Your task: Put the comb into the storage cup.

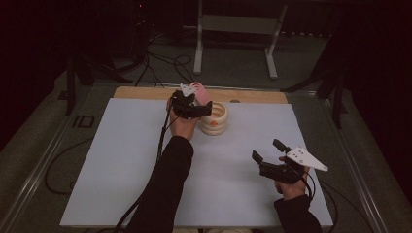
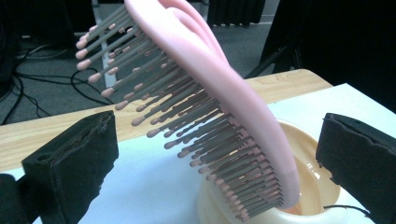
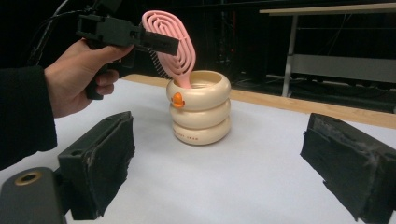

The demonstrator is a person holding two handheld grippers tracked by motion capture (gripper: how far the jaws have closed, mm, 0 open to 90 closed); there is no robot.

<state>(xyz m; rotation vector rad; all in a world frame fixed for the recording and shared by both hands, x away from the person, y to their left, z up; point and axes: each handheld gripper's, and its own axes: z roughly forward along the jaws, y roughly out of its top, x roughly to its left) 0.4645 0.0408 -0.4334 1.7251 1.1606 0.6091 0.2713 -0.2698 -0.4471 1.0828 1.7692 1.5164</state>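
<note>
1. Left gripper view puts the pink plastic hairbrush with grey bristles (image 2: 243,116) between my left gripper's (image 2: 217,154) two black pads, which stand spread wide and clear of it on both sides, so I read the brush as let go.
2. Its lower end sits inside the cream ribbed ring-shaped holder with an orange duck badge (image 3: 200,108), and its long axis leans up and away from the cup's mouth, bristles facing my left gripper (image 3: 126,35).
3. My left hand (image 1: 183,124) is just beside the holder (image 1: 214,119) near the table's far edge; the right gripper (image 1: 269,155) hangs well apart at the near right, jaws spread on nothing, over the white table sheet (image 1: 121,160).
4. My judgement: backing the left gripper straight off along the bristle side is what matters next, or a pad may catch the bristles.
5. I cannot see how deep the brush reaches in the holder, or whether it rests on the rim.
</note>
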